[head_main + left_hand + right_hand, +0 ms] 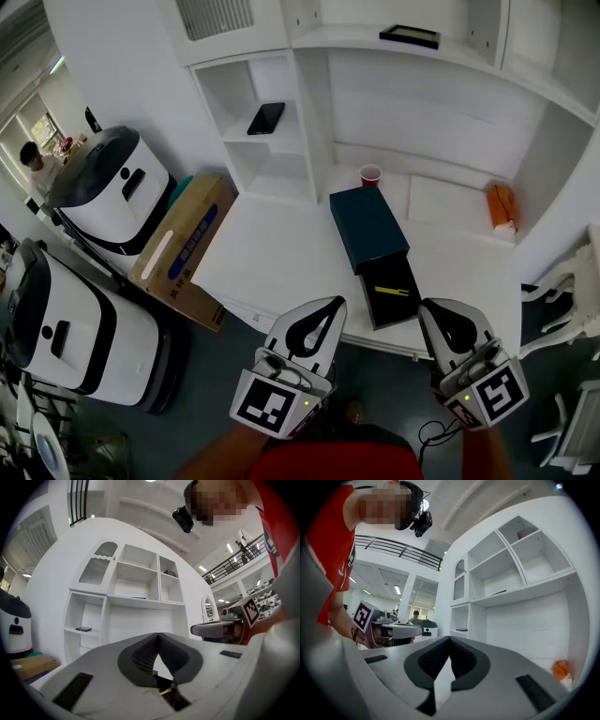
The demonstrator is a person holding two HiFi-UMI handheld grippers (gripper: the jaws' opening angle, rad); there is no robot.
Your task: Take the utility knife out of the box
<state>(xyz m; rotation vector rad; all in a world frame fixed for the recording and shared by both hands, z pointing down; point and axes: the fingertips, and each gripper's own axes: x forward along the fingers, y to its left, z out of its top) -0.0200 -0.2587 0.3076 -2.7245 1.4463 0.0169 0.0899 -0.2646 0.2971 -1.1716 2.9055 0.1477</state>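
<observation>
The yellow knife (391, 291) lies in the pulled-out tray (398, 316) of the dark box (367, 225), which sits on the white table (272, 248); the left gripper (330, 306) and right gripper (429, 309) hover level at the table's near edge, flanking the tray; both are pinched together and empty, probably one to steady the box and one to pick.

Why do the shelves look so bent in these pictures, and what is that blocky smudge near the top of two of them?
Head view: a wide lens bows the white shelves and the table; the light is even and the shadows are faint. Left gripper view: a stronger fisheye curve with black corners; the blocky patch was laid over afterwards to hide a face. Right gripper view: the same curve, dark corners and patch.
</observation>
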